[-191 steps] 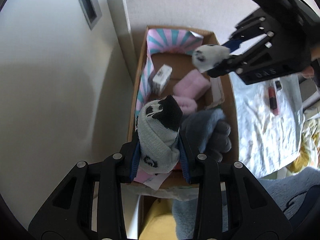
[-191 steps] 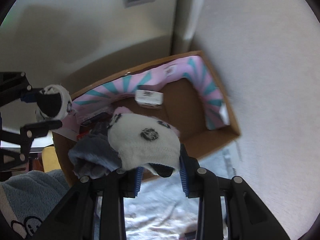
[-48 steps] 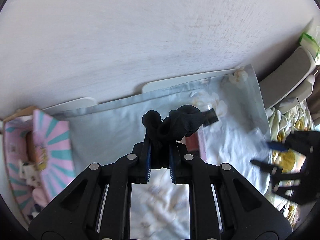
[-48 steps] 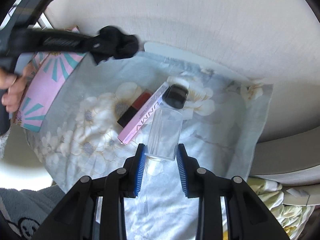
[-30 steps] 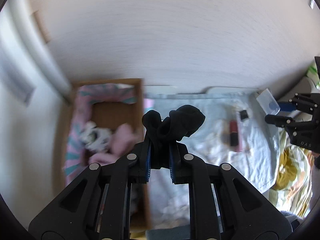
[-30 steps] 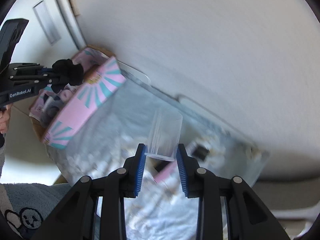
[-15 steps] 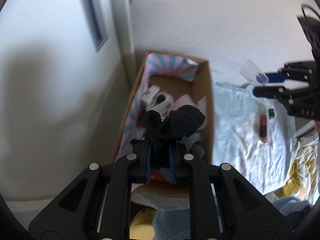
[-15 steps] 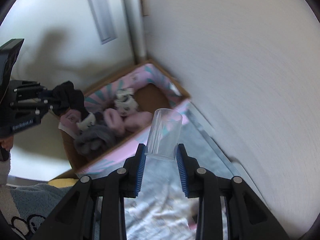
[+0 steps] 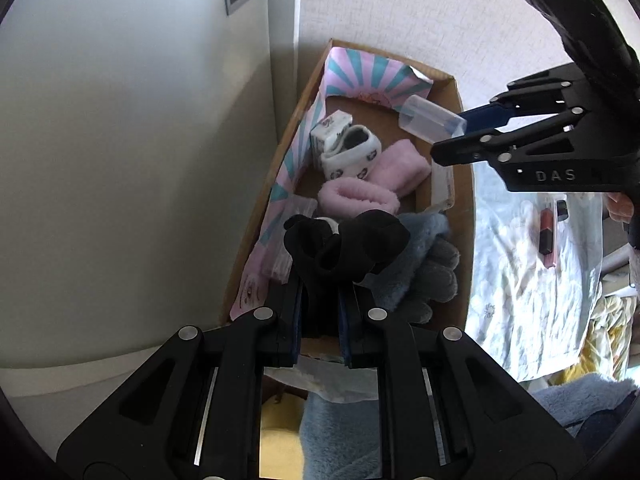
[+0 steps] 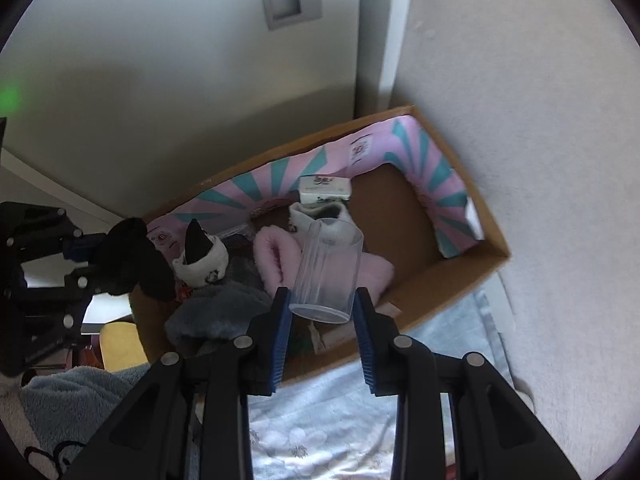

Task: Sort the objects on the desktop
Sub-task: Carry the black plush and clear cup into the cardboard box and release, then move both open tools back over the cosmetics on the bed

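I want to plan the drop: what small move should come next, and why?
Probably open the left tool and let the black sock fall. It hangs over the cardboard box, above the other socks. The right tool holds a clear cup over the box too.

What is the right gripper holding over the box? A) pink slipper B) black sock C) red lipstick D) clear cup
D: the right gripper is shut on the clear cup above the box; the black sock sits in the left gripper.
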### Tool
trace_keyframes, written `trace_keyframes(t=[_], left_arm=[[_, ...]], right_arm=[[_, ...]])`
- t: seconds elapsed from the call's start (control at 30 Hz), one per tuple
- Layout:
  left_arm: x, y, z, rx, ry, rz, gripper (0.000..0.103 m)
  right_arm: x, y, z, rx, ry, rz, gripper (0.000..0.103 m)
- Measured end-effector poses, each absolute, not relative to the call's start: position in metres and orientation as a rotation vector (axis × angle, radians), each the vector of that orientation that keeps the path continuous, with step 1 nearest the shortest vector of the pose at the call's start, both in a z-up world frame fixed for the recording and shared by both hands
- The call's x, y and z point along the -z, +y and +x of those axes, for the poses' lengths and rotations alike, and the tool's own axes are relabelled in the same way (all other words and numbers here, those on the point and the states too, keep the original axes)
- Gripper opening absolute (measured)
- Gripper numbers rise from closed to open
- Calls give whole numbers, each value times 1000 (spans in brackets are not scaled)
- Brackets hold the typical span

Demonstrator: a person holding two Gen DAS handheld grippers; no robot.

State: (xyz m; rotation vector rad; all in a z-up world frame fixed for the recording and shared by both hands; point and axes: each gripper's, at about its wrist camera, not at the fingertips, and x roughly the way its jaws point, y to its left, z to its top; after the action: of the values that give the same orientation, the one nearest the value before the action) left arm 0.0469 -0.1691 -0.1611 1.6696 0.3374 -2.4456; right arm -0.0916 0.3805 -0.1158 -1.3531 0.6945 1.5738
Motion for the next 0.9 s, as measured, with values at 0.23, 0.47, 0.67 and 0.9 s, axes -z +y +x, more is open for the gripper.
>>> trace_keyframes(t=[0.23, 0.47, 0.67, 0.9], left_arm=[[162, -164, 39, 2521, 363, 1704, 20], [158, -161, 37, 2520, 305, 1665, 103], [161, -161, 31, 2519, 268, 1651, 103], [150, -149, 29, 2551, 209, 1642, 103]], right_arm=[[128, 395, -92, -1562, 764, -1387, 29], [119, 396, -79, -1598, 810, -1253, 103], [102, 387, -64, -1603, 800, -1181, 103], [78, 372, -38, -1596, 839, -1085, 103]])
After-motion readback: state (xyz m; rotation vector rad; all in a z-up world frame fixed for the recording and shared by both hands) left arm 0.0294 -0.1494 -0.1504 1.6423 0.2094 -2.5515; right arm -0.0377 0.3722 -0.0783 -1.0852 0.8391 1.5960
